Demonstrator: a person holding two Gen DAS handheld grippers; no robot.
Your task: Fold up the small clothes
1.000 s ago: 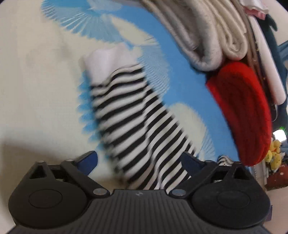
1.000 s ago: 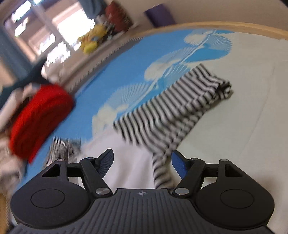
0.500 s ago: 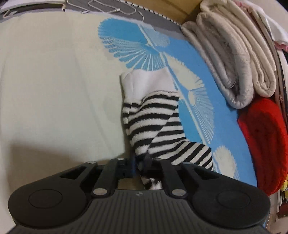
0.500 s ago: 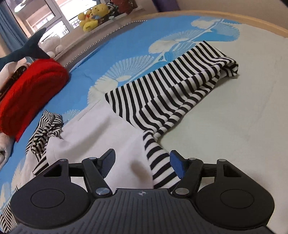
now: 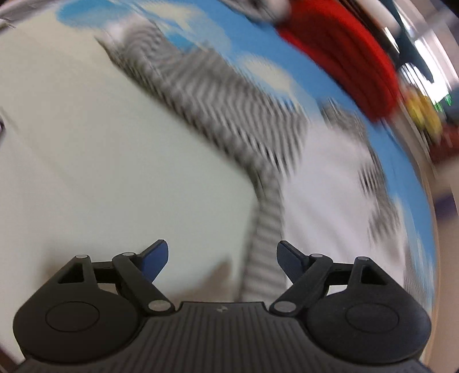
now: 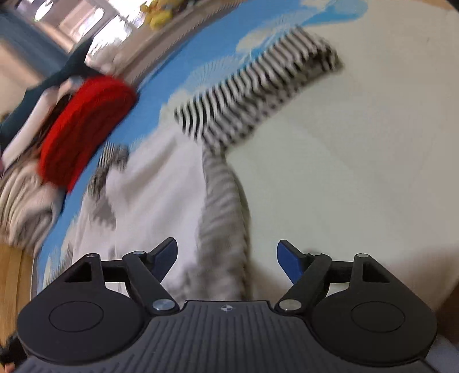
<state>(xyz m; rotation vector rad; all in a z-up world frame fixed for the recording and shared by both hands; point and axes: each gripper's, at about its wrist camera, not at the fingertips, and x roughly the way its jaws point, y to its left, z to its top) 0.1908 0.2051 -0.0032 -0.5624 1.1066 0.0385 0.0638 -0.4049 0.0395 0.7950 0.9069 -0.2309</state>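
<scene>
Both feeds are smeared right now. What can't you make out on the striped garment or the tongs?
- Striped garment, left wrist view: motion blur hides its fold edges.
- Its near end, right wrist view: blurred, then cut off behind the tongs' body.
- Red knit pile: too blurred to identify.
- Both tongs are opening, gripping nothing.

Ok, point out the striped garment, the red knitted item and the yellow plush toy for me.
striped garment (image 6: 243,97), right wrist view, middle of the folded striped section.
red knitted item (image 6: 83,129), right wrist view, centre of its ribbed top.
yellow plush toy (image 6: 156,17), right wrist view, its blurred body near the window.
</scene>
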